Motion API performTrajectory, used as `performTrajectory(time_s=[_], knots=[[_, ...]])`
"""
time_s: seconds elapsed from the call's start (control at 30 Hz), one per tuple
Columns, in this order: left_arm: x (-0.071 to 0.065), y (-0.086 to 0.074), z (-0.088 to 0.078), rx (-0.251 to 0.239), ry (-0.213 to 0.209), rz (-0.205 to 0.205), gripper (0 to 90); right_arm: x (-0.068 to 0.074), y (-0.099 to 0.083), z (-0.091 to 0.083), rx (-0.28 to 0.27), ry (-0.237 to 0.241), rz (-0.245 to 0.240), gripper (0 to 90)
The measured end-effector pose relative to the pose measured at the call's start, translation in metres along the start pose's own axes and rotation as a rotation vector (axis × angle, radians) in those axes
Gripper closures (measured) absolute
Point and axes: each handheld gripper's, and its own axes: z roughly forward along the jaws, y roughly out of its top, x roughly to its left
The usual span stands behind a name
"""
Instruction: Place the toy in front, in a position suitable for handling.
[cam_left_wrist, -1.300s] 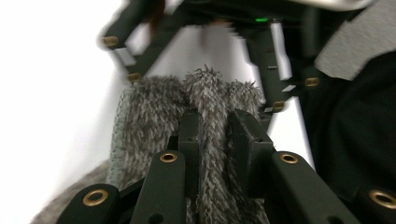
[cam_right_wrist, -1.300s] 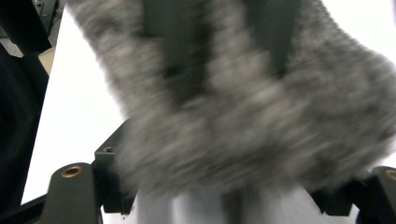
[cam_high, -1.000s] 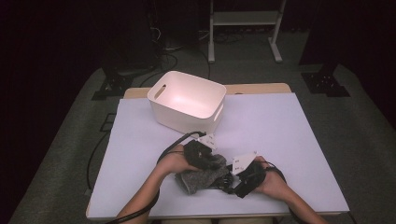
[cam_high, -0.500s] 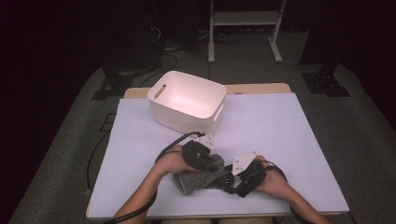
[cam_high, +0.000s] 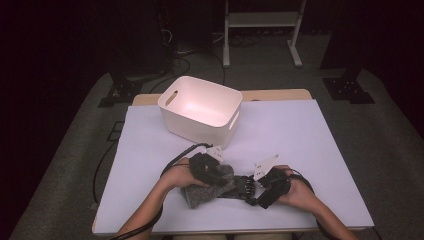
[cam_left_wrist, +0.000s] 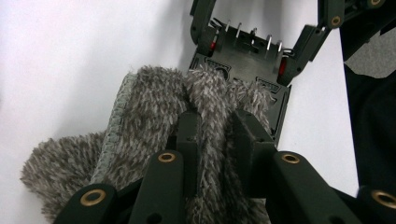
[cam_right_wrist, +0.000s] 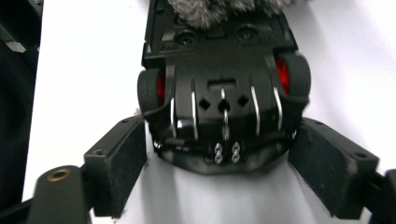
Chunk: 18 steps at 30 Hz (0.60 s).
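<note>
— Since the earlier look, what has moved?

— Very little on the big scale. Over the last second the grey cloth has been bunched a bit tighter under the left hand, and the right tongs' jaws have just been opening; the toy car's end sits between them, with a sliver of gap on each side.

— Start with the largest thing.

— That is the white-topped rectangular table (cam_high: 310, 145), pale lilac under this light. On its far left part stands a white plastic storage bin with cut-out handles (cam_high: 200, 112), well apart from the hands.

— And nearer the person?

— Both forearms come in from the near edge. Between the hands, near the front middle of the table, lies a fluffy grey fleece cloth (cam_high: 207, 190), crumpled in a heap. Just beside it, touching its right edge, is a small black toy car with red wheel hubs (cam_high: 245, 186), lying belly up so its metal contact strips show.

— What has the left tongs got?

— In the left gripper view the left tongs (cam_left_wrist: 219, 126) are pinched nearly shut on a fold of the fleece, the pile bulging out between the two black jaws. The cloth laps over the near end of the car's underside.

— The right one?

— The right tongs (cam_right_wrist: 219, 163) stand wide, a jaw on either side of the car's end. In the right gripper view the pads are near the body, not pressing it.
</note>
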Motion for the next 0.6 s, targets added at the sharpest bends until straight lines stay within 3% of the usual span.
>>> performTrajectory(time_s=[0.27,0.6], knots=[[-0.006,0.0,0.0,0.0,-0.006,0.02,72.9,-0.001,0.009,-0.016,-0.072,0.023,0.052,15.6],[-0.005,-0.001,-0.001,-0.001,-0.013,0.023,72.2,-0.015,0.033,0.003,-0.038,0.093,0.07,15.6]])
